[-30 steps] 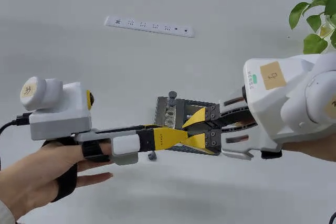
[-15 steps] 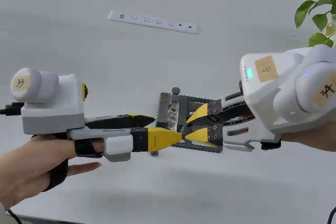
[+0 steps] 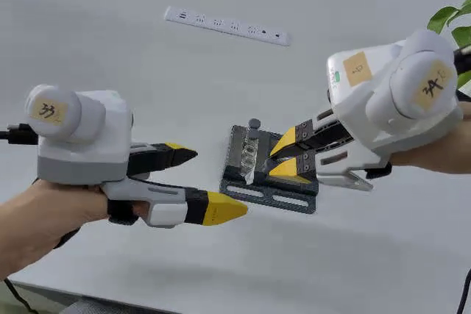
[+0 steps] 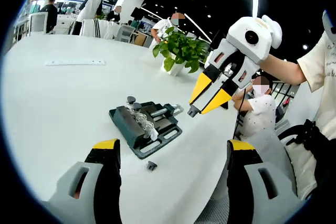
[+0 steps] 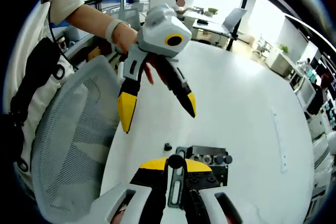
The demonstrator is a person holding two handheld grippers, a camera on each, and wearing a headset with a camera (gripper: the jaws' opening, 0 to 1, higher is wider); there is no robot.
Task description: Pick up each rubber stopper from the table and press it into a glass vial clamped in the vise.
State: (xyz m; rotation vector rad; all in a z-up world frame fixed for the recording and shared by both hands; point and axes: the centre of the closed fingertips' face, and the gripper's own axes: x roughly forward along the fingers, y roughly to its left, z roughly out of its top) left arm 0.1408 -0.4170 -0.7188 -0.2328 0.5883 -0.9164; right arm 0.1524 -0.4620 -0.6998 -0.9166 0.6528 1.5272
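table point(image 3: 147, 86): nothing has moved on it; the frame shift is just head motion.

Real change: left gripper point(image 3: 219, 182) has backed off from the vise point(image 3: 268, 195) toward the person. Its jaws were nearly together a second ago, tips right up against the other tool's. Now they're spread wide and empty.

right gripper point(image 3: 274, 164) hasn't left. It hangs in the air over the right side of the vise, tips aimed at the vial row. Its own view has the jaws drawn close, pinching a dark stopper point(image 5: 176, 160) at the very tip. The left gripper view shows the same dark nub there. Reads as a left-to-right handover just finished, but that's my inference.

The vise sits flat on the table, vials point(image 3: 249, 157) clamped in a row between its jaws. The far end of the row carries a seated stopper point(image 3: 254, 123). The right gripper view suggests a second one next to it. The nearer vials look open; can't get an exact count.

One loose stopper point(image 4: 151, 166) lies on the table just beside the vise's near edge.

Meaning for the task:
- the pinched one is ready to go down into the next open vial
- the hold is right at the tips, so it could tilt or pop out on the press
- left is free to fetch the loose one
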